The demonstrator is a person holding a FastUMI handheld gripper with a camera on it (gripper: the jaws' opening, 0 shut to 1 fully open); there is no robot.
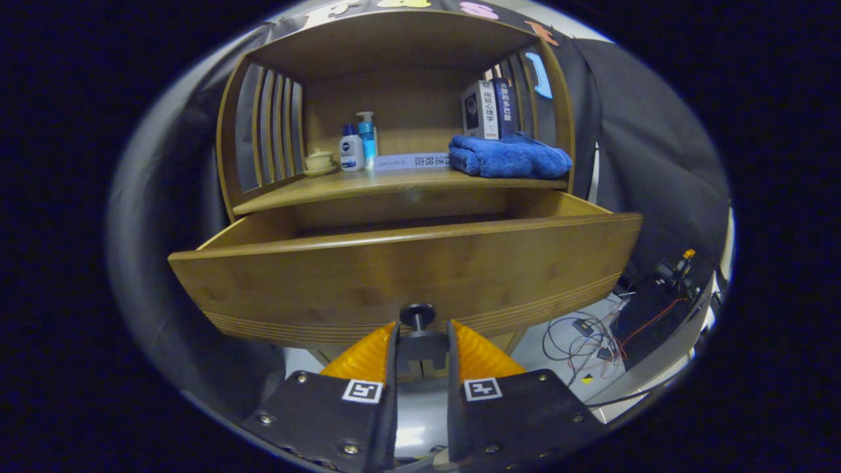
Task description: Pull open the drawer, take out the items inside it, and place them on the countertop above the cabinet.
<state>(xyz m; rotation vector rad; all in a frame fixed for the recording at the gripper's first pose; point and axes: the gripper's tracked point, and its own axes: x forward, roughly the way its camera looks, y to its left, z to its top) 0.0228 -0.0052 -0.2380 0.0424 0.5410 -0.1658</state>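
Wooden cabinet [394,59] with slatted sides, holding an open shelf as its countertop [394,186]. Lined along that surface from the left: a small lidded cup on a saucer [319,161], a white bottle [351,151] with a blue cap, a blue pump bottle [367,136] just behind it, a book lying flat [410,161] against the back, and a folded blue towel [509,157] toward the right end. Two books [487,108] upright behind the towel, against the right slats. Below the countertop, drawer [407,279] pulled well out; inside hidden behind its front panel. Loose cables [585,341] on the floor [545,328] beside the cabinet.
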